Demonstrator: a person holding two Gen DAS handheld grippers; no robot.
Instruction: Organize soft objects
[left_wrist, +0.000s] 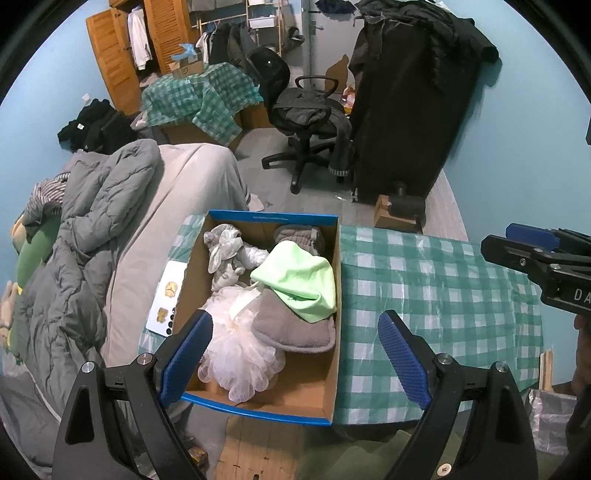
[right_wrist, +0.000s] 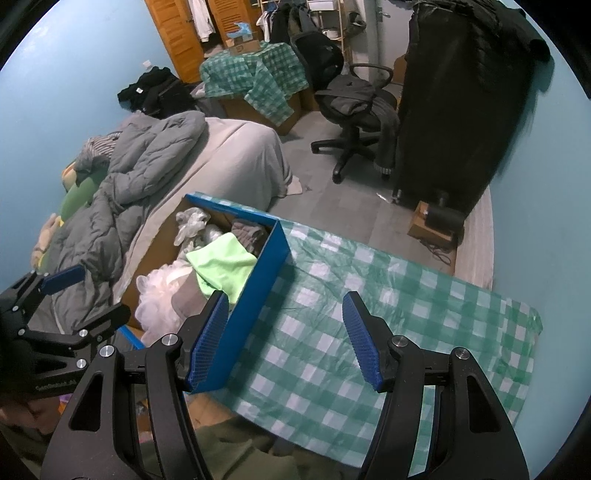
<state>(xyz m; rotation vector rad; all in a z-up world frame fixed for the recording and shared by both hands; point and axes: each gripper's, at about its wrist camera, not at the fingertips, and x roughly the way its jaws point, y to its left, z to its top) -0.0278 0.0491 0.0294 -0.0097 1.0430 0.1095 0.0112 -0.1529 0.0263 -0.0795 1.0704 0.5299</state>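
A blue-edged cardboard box is seen at the desk's nine o'clock side, filled with a green cloth, a grey slipper and a white mesh sponge. The left gripper and right gripper are held with jaws wide, nothing gripped.

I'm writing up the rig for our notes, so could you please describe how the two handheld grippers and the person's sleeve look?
Both the left gripper and right gripper are matte black, with angular arms, triangular cutouts and silver pivot bolts. Their fingers carry textured blue pads. White lettering marks each body, too partial to read. No cables show. An olive-green sleeve sits below the right gripper.
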